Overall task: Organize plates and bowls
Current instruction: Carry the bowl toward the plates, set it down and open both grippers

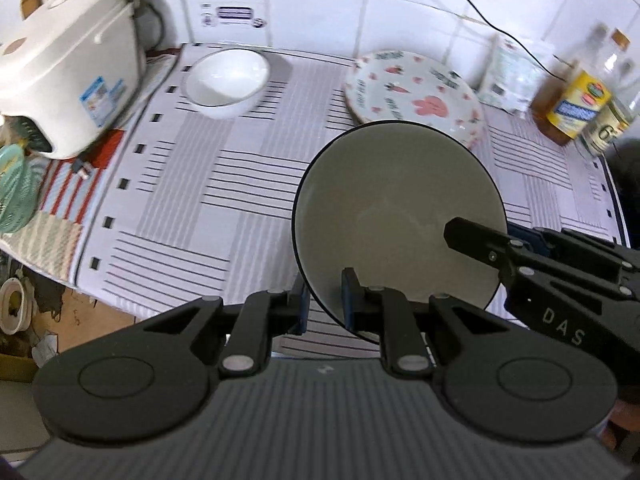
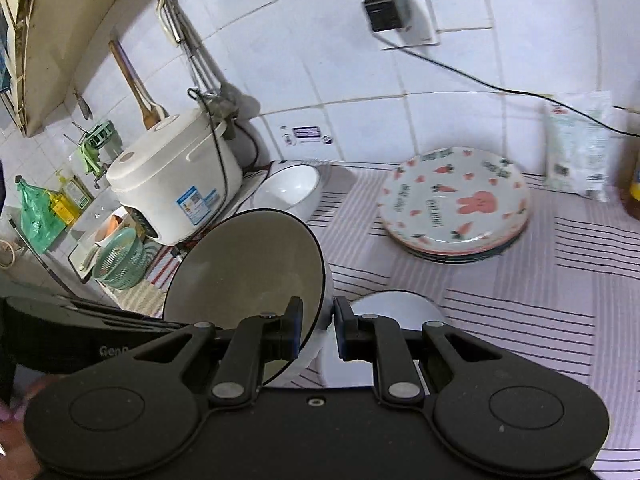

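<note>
A dark-rimmed grey bowl (image 1: pixel 396 216) is held tilted above the striped cloth. My left gripper (image 1: pixel 325 305) is shut on its near rim. My right gripper (image 2: pixel 318 330) is shut on its other rim and shows in the left wrist view (image 1: pixel 472 244) at the right. The same bowl (image 2: pixel 248 264) fills the left middle of the right wrist view. A white bowl (image 1: pixel 228 80) sits at the back left, also in the right wrist view (image 2: pixel 290 192). A stack of plates topped by a rabbit-and-carrot plate (image 1: pixel 416 92) sits at the back right (image 2: pixel 454 200). Another white dish (image 2: pixel 394 312) lies under my right gripper.
A white rice cooker (image 1: pixel 68 84) stands at the left (image 2: pixel 176 176), with a green basket (image 2: pixel 120 260) beside it. Bottles (image 1: pixel 576 100) and a white packet (image 2: pixel 576 152) stand at the back right by the tiled wall. A black cable (image 2: pixel 480 84) crosses the wall.
</note>
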`<state>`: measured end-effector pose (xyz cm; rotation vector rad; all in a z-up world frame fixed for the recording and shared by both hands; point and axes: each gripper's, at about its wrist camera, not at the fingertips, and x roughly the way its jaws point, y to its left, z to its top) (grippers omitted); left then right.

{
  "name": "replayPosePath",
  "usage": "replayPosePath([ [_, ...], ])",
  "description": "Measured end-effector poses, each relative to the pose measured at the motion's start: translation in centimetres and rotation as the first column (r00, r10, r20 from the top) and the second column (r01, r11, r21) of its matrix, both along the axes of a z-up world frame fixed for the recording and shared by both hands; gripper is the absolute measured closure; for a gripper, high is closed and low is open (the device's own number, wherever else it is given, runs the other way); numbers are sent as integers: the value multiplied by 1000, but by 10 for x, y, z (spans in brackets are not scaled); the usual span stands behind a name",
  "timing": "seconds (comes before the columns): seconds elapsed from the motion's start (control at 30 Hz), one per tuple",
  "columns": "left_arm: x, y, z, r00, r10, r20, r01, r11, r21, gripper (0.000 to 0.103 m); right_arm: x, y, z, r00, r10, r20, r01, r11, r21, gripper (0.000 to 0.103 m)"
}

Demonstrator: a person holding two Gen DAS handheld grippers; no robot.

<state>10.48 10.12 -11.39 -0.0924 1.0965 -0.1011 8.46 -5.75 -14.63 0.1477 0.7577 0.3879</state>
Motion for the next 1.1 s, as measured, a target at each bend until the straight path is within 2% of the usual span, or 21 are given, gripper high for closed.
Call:
replayPosePath([
  [0.2,9,-23,-16,999,-11,-32,11,1000,10,88,-3,-27,-13,1000,-29,1,29,1000,-7,82],
  [0.37,19,-36,-33,998,-6,-62,6,1000,12,88,-3,-34,-30,999,-19,28,21,998,-63,82],
  [0.53,26,-44,-48,995,-11,-96,13,1000,10,87,2,-44,-44,1000,-13,28,15,998,-60,82],
  [0.7,33,-49,-62,990,-11,-139,14,1000,18,85,10,-45,-52,1000,13,21,-11,995,-95,83],
  [1.1,50,-55,-76,974,-33,-225,44,998,45,81,23,-38,-66,997,81,8,-78,980,-181,83],
])
